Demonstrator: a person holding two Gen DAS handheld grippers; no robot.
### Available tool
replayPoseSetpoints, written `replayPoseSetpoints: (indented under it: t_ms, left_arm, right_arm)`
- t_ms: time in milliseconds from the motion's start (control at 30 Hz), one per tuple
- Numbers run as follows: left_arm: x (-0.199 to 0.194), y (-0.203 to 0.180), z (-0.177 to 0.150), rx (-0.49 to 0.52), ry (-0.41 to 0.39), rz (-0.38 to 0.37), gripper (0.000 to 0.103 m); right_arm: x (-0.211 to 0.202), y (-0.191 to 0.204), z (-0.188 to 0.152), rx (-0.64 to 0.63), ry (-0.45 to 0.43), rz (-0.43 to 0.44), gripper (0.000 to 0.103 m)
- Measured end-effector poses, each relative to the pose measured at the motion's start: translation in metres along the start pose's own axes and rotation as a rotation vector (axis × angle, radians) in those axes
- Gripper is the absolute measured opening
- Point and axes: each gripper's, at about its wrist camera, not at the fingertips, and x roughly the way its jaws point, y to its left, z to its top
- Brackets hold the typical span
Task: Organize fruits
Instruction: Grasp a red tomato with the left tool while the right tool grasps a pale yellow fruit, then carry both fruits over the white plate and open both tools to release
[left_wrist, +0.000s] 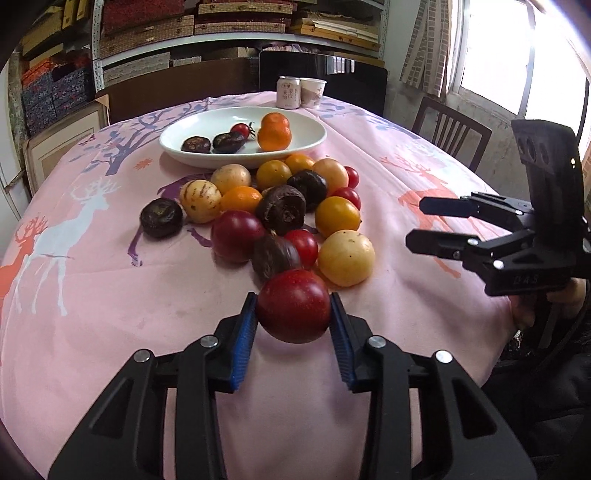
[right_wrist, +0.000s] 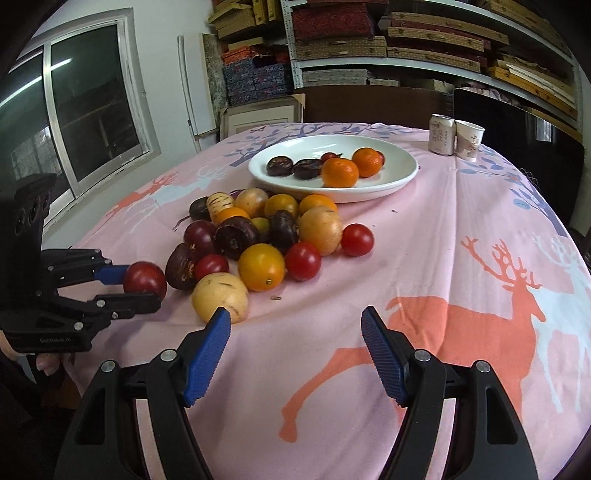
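My left gripper (left_wrist: 293, 308) is shut on a dark red plum (left_wrist: 293, 311) at the near end of the fruit pile; it also shows in the right wrist view (right_wrist: 144, 277). The pile (left_wrist: 280, 206) holds several red, yellow, orange and dark purple fruits on the pink cloth. A white plate (left_wrist: 207, 127) behind it holds two oranges (left_wrist: 274, 132), a small tomato and two dark fruits. My right gripper (right_wrist: 295, 323) is open and empty, hovering over the cloth right of the pile; it also shows in the left wrist view (left_wrist: 415, 223).
A drink can (left_wrist: 288, 92) and a paper cup (left_wrist: 312, 92) stand at the table's far edge. Chairs (left_wrist: 450, 129) and shelves of boxes lie beyond. A pale yellow fruit (right_wrist: 219, 297) lies just ahead of my right gripper's left finger.
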Motion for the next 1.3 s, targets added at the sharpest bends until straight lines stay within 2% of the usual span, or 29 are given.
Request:
replayPoseSetpoints:
  t_ms: [133,300,533,567,633,667,733,1067,1300]
  left_arm:
    - [-0.015,0.015,-0.006,-0.037,-0.018,0.026,0.037]
    - [-0.022,0.023,-0.012,-0.057,-0.025,0.04,0.037]
    - [-0.027,0.033,-0.019,-0.079,-0.029,0.035,0.037]
    - [-0.027,0.033,-0.02,-0.08,-0.028,0.032,0.037]
    - [-0.026,0.034,-0.021,-0.082,-0.024,0.027,0.037]
    - [-0.025,0.034,-0.022,-0.084,-0.022,0.024,0.037]
    - [-0.025,0.035,-0.024,-0.085,-0.021,0.021,0.037]
    - [-0.026,0.033,-0.022,-0.09,-0.029,0.011,0.037]
    - [-0.025,0.027,-0.015,-0.082,-0.034,0.007,0.037]
  right_arm:
    - [0.008,0.025,0.001,-0.046,0.032,0.034,0.074]
    - [0.02,0.048,0.007,-0.086,0.069,0.032,0.074]
    - [0.042,0.06,0.019,-0.067,0.143,0.043,0.072]
    - [0.046,0.061,0.02,-0.064,0.153,0.047,0.071]
    - [0.055,0.061,0.021,-0.05,0.179,0.061,0.061]
    - [0.056,0.061,0.021,-0.05,0.175,0.053,0.059]
    - [0.056,0.061,0.022,-0.059,0.167,0.026,0.043]
    - [0.037,0.039,0.018,0.02,0.093,0.041,0.043]
    - [0.015,0.01,0.02,0.078,0.028,0.004,0.043]
